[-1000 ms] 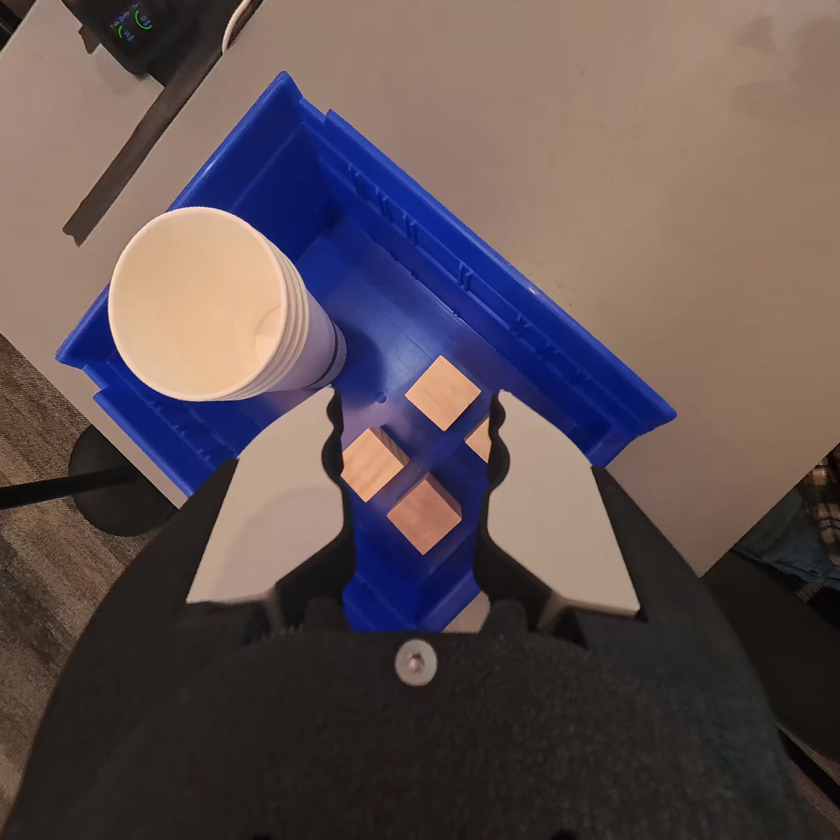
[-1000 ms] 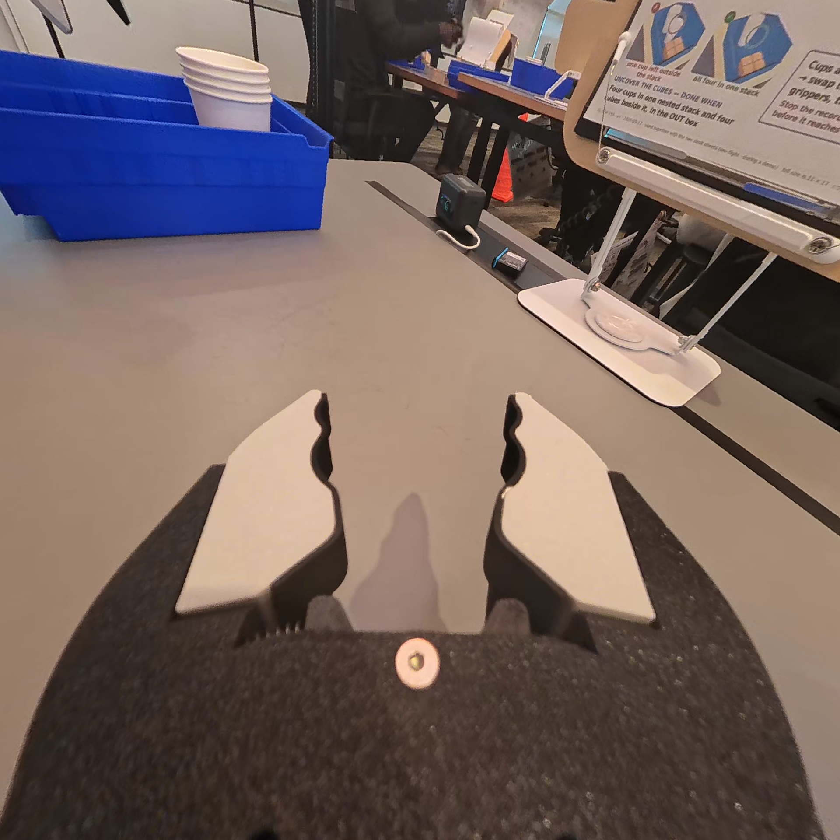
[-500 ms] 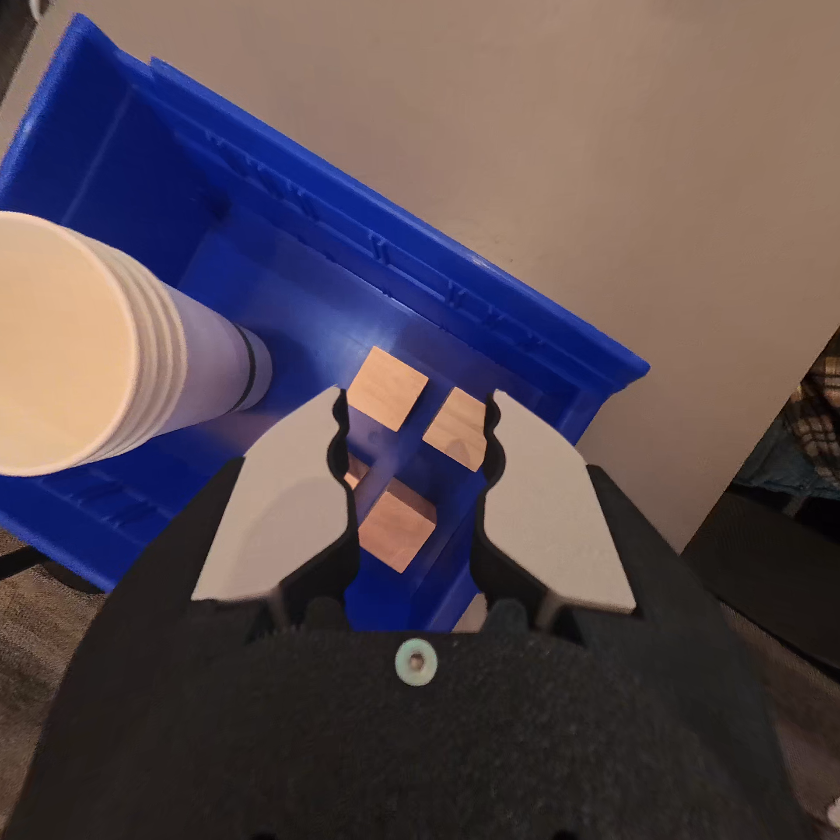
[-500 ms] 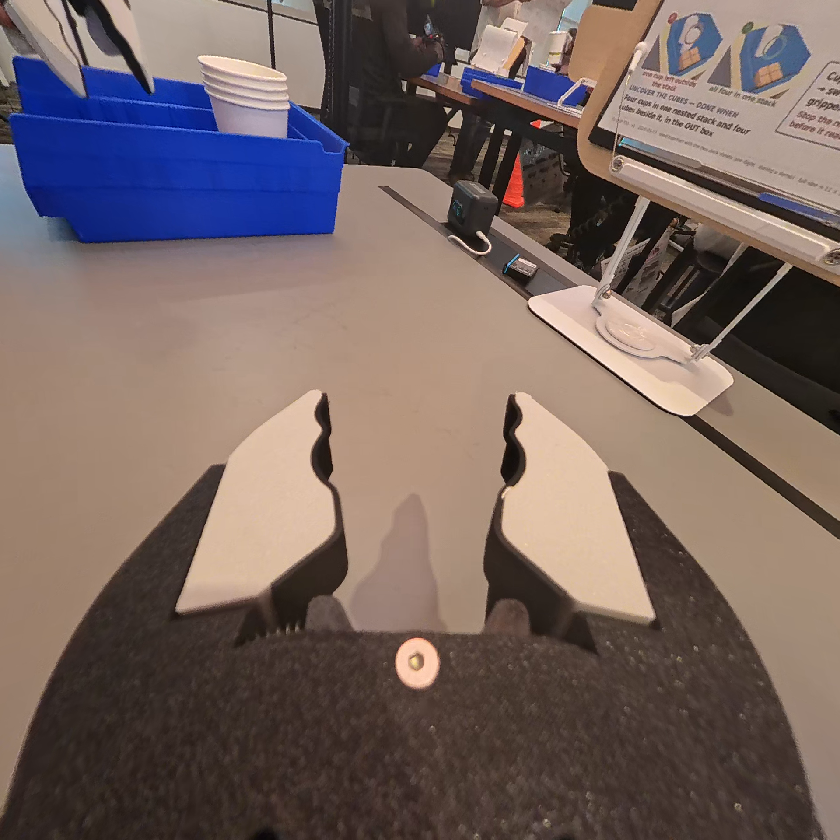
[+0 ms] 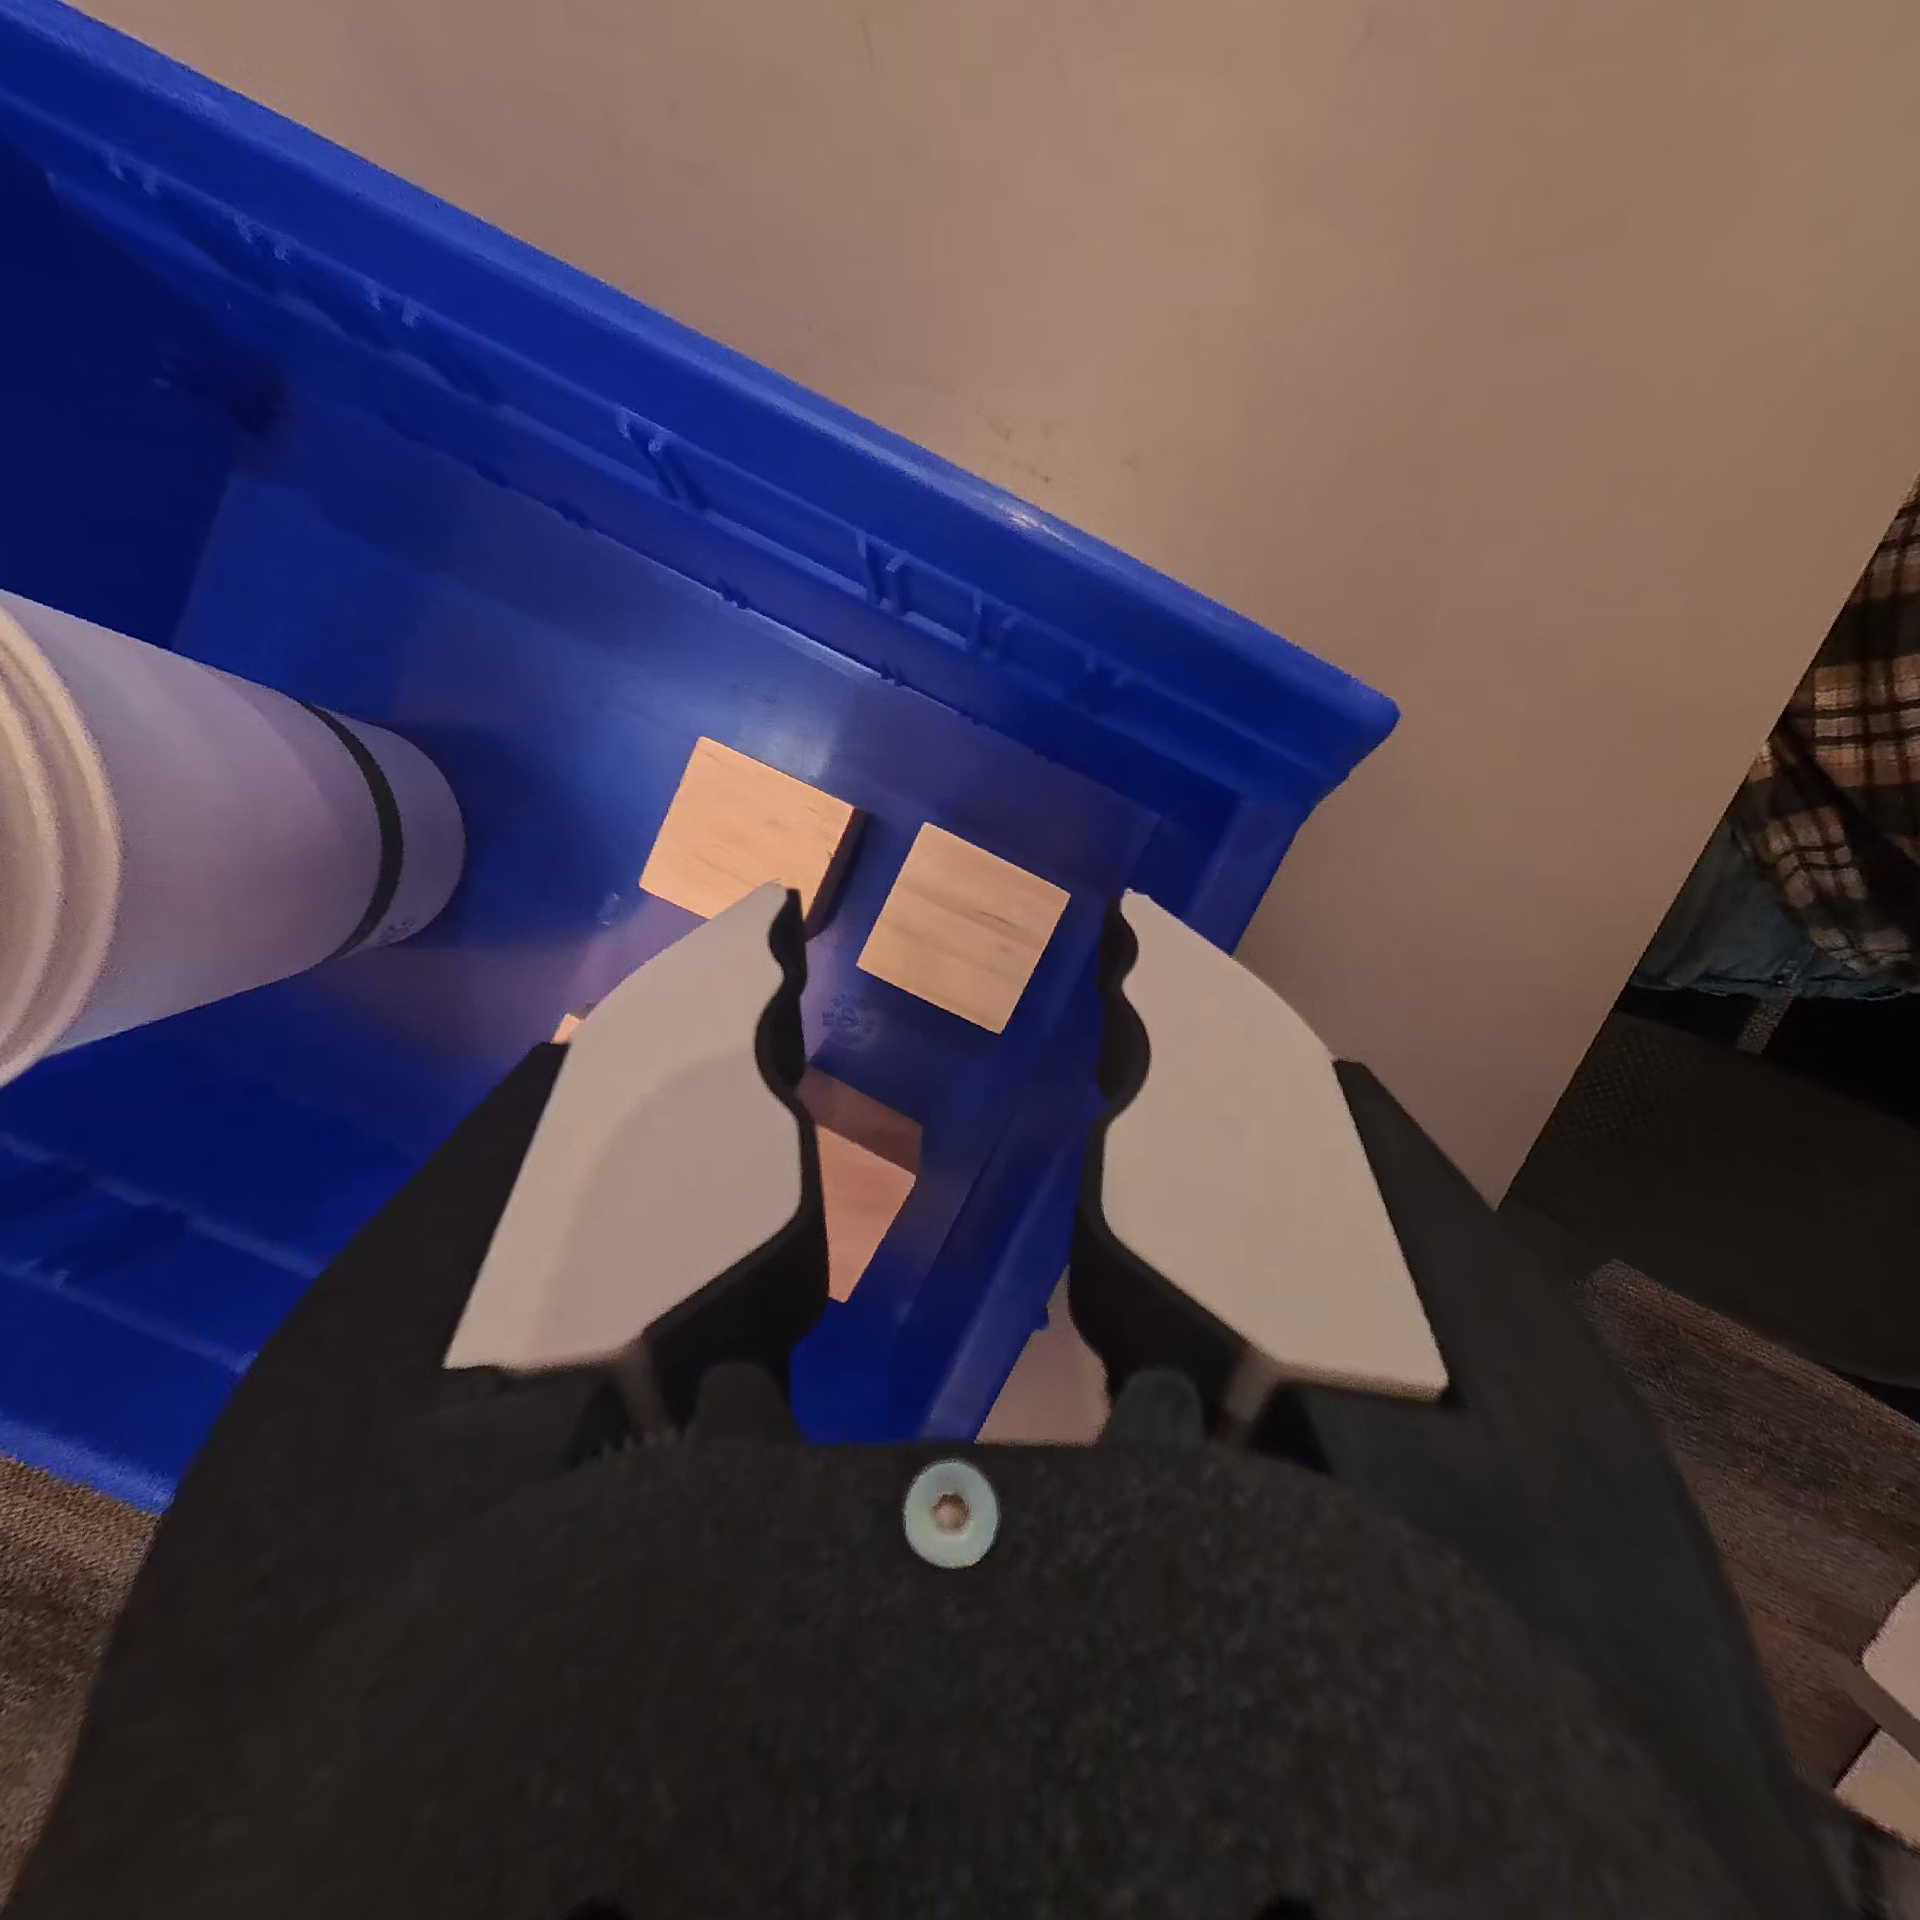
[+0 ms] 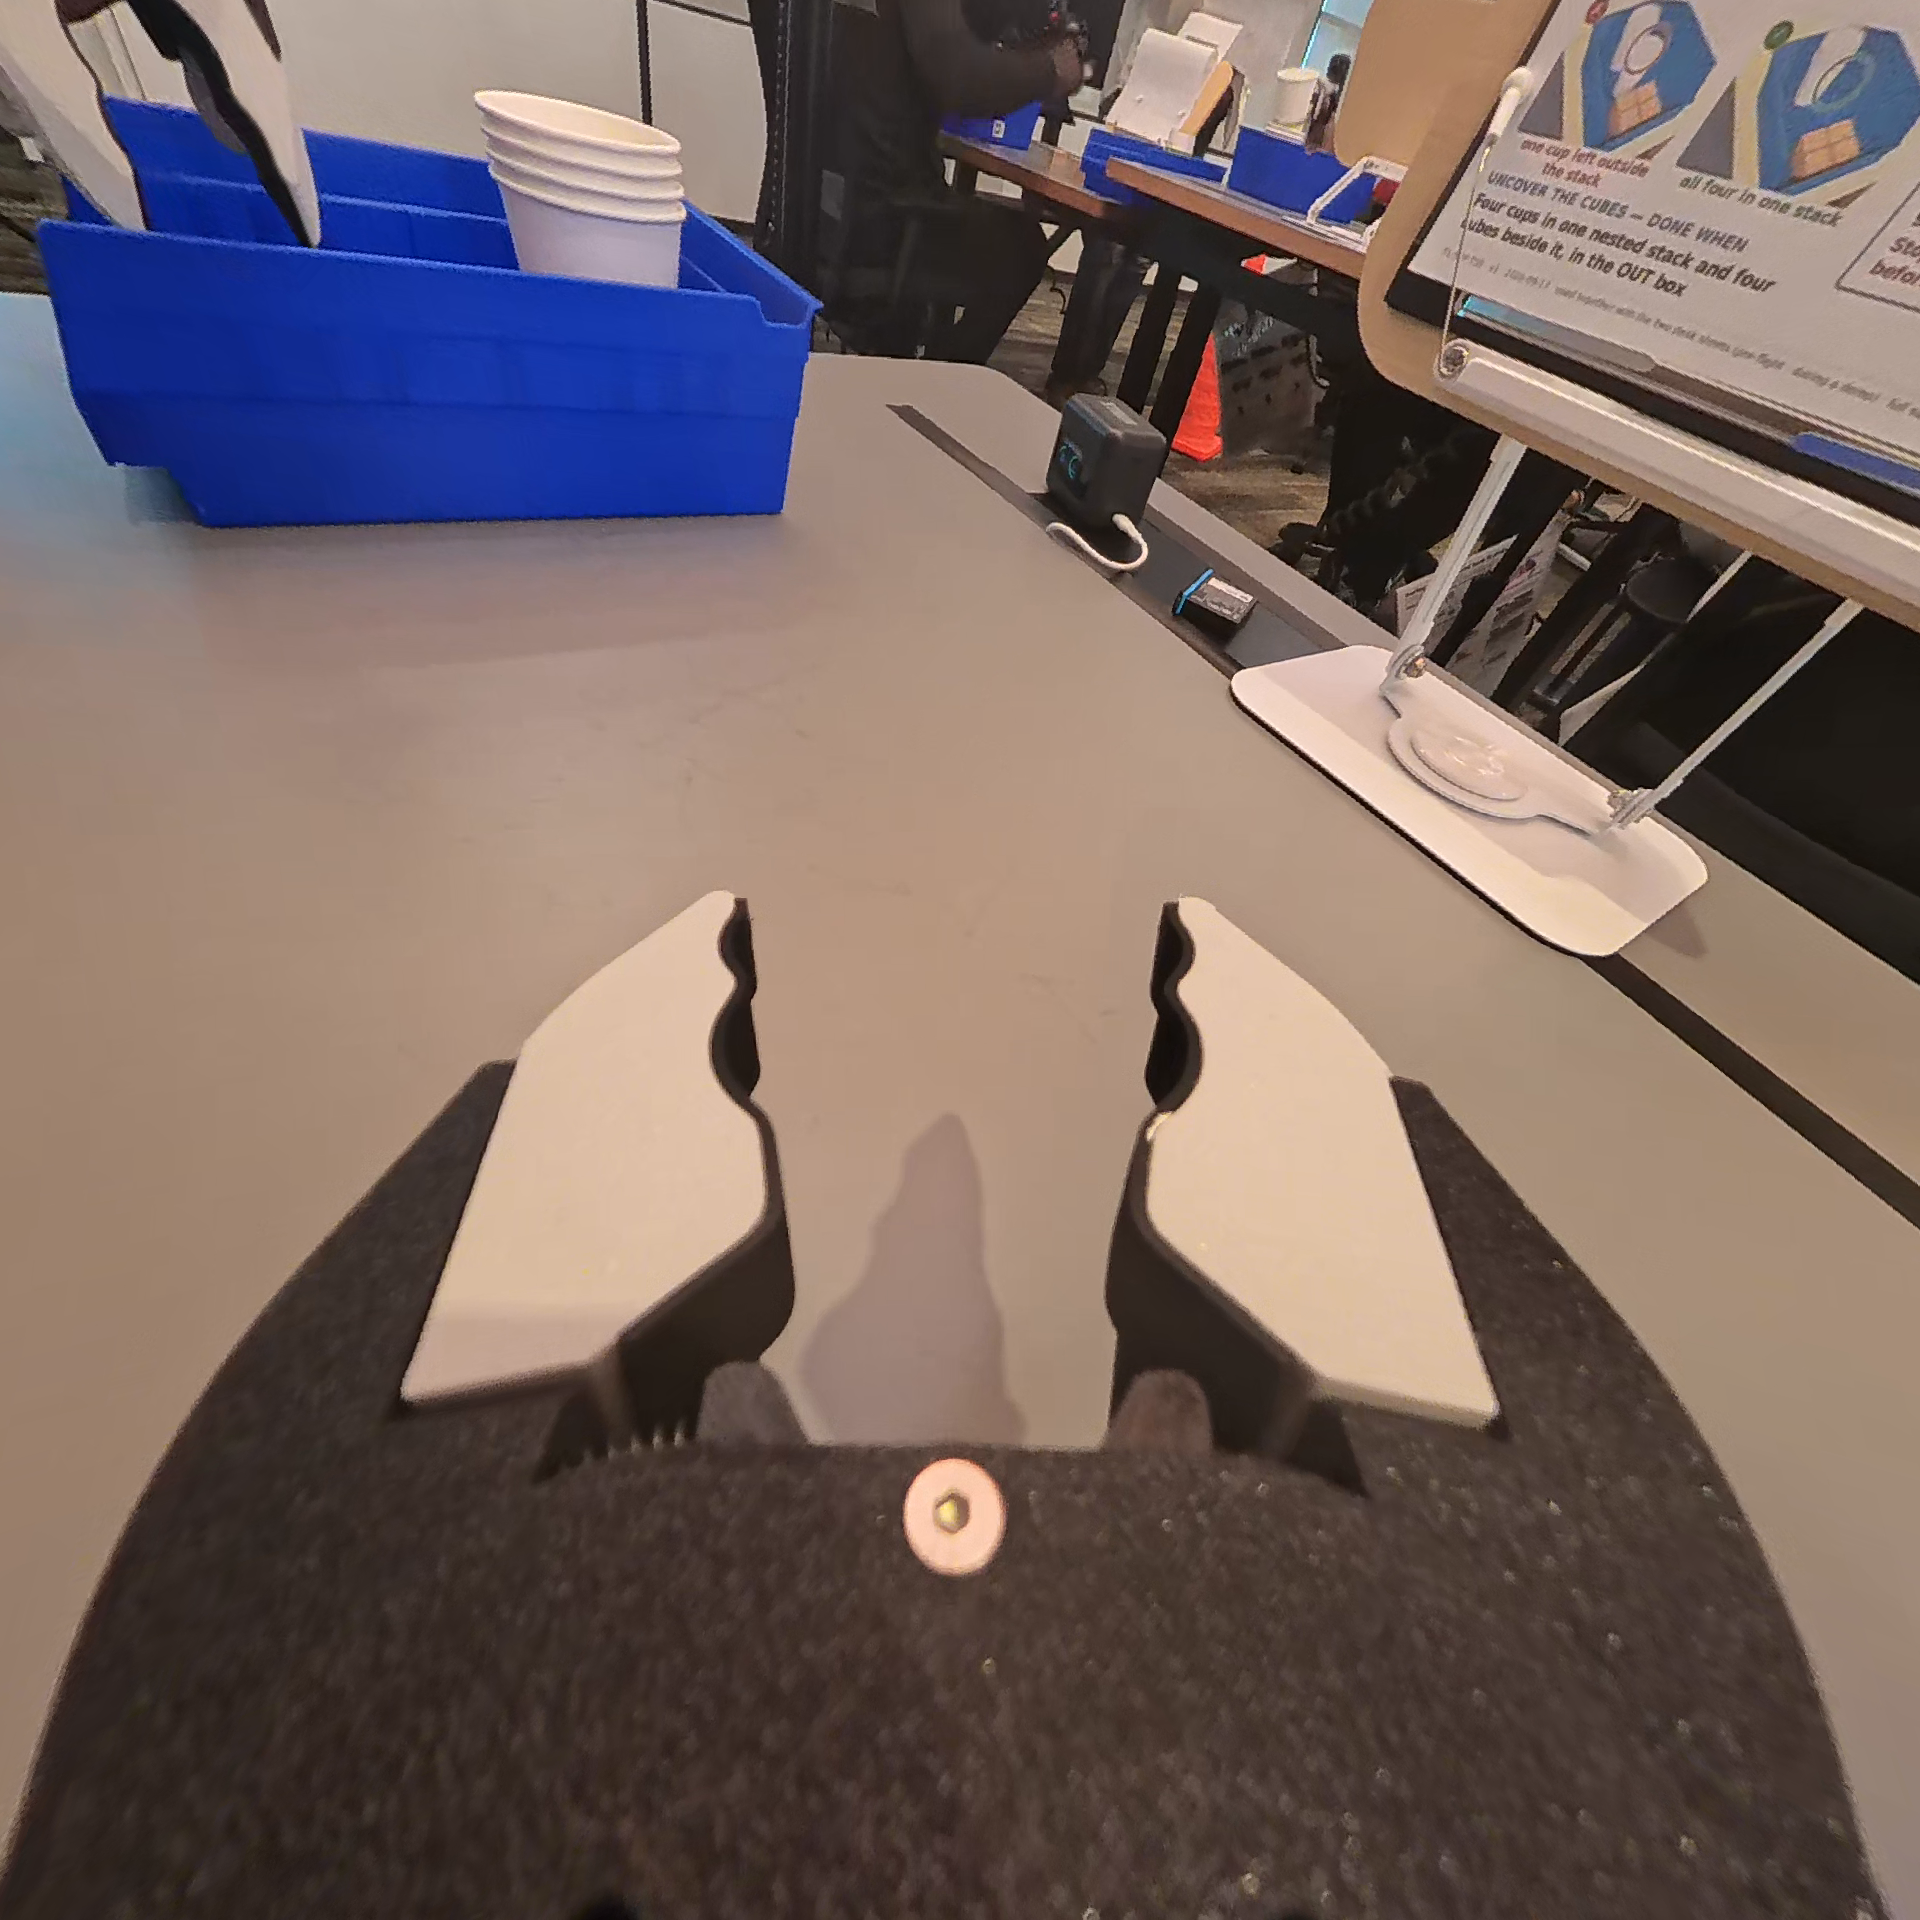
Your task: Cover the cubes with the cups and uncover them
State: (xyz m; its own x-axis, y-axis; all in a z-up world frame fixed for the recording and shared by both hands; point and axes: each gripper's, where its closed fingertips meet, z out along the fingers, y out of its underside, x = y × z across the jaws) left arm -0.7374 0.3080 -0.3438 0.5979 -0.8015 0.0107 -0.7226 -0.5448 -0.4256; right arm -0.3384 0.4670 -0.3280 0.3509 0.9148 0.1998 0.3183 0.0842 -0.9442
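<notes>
A blue bin [image 5: 1039, 582] on the grey table holds several wooden cubes and a nested stack of white paper cups [image 5: 208, 831]. My left gripper [image 5: 951, 904] is open and reaches down into the bin's near end. One cube [image 5: 961, 925] lies between its fingertips, another [image 5: 743, 826] lies just left of it, and a third [image 5: 862, 1184] is partly hidden under the left finger. My right gripper [image 6: 951, 914] is open and empty, low over the table. The right wrist view shows the bin [image 6: 436, 364], the cup stack [image 6: 587, 187] and the left gripper's fingers [image 6: 275, 156] dipping into the bin.
An instruction board on a white stand [image 6: 1475, 810] stands at the right. A small black device with a cable [image 6: 1107, 462] and a small black object [image 6: 1216, 603] lie along the table's seam. Other tables with blue bins and a person are behind. A chair [image 5: 1714, 1143] sits by the table edge.
My left gripper has moved down into the bin and toward its near end, closing in on the cubes. The right gripper has turned slightly, bringing the bin and left gripper further into view.
</notes>
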